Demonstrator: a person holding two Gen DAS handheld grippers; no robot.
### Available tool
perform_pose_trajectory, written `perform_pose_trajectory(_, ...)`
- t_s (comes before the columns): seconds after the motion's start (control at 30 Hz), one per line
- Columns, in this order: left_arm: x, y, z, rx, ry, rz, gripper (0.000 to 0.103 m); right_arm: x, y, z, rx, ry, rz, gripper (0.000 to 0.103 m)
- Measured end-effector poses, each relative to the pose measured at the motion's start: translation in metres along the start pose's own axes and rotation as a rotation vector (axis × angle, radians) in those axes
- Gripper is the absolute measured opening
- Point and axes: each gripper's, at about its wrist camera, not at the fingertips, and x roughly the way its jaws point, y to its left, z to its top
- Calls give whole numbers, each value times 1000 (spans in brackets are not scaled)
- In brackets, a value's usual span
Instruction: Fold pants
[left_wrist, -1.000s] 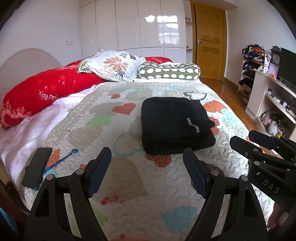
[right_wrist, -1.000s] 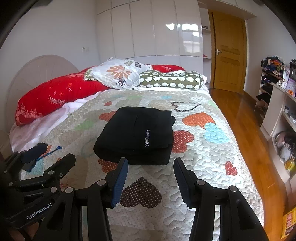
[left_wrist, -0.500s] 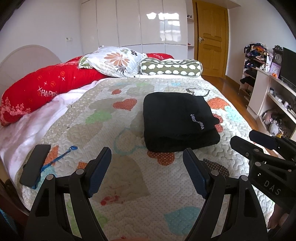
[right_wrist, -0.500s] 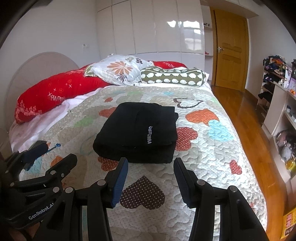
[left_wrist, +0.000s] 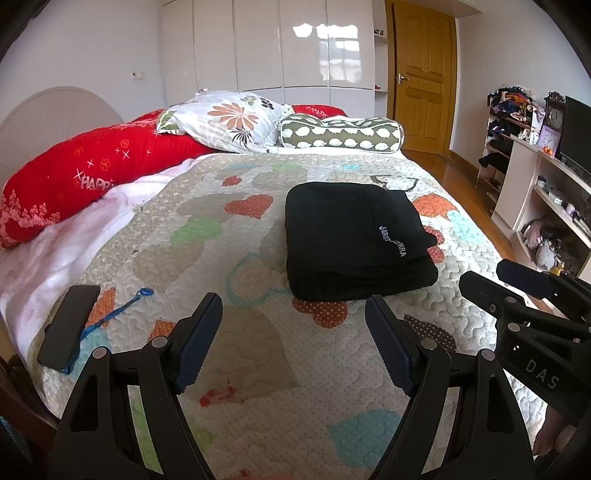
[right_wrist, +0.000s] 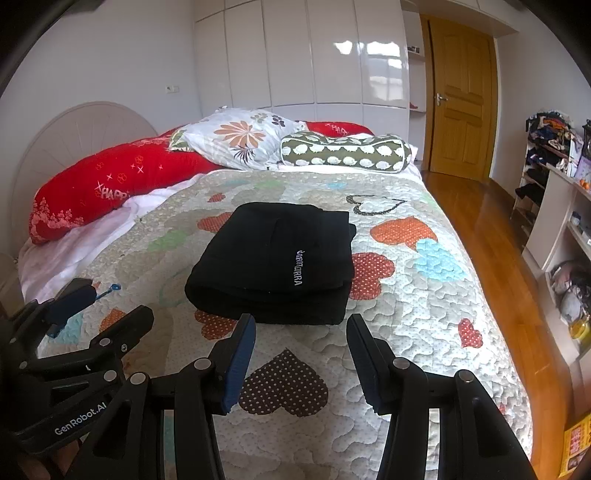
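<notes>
I see the pants (left_wrist: 354, 240) lying folded into a thick black block on the quilt (left_wrist: 229, 266), a little past the middle of the bed, white lettering on the top layer facing up. In the right wrist view the pants (right_wrist: 275, 260) sit just beyond my fingertips, apart from them, with bare quilt (right_wrist: 417, 295) between. My left gripper (left_wrist: 293, 332) hangs over the near part of the quilt with its jaws spread wide and holding nothing; my right gripper (right_wrist: 301, 345) is likewise released and empty, its jaws framing the near edge of the block. Each gripper shows at the side of the other's view, close beside it. To the left of the pants, well apart, a phone (left_wrist: 68, 326) lies near the bed's edge with a blue cord (left_wrist: 110, 317) running from it across the quilt. At the head of the bed are a red bolster (left_wrist: 92, 173), a floral pillow (left_wrist: 225, 123) and a green patterned roll (left_wrist: 341, 134). Behind them stand white wardrobes (left_wrist: 266, 48) and a wooden door (left_wrist: 421, 77); shelves (left_wrist: 539, 184) crowded with small things line the right wall. Nothing lies between either gripper and the pants.
</notes>
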Motion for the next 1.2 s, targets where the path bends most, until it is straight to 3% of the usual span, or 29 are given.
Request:
perform_pose_trajectory(0.5, -16, -3, 2, 23, -25, -2, 81, -9, 0, 1, 2, -20, 7, 50)
perform_pose_trajectory(1.2, 24, 5, 6, -7, 39, -24, 81, 19, -9, 3, 30, 28, -10, 50)
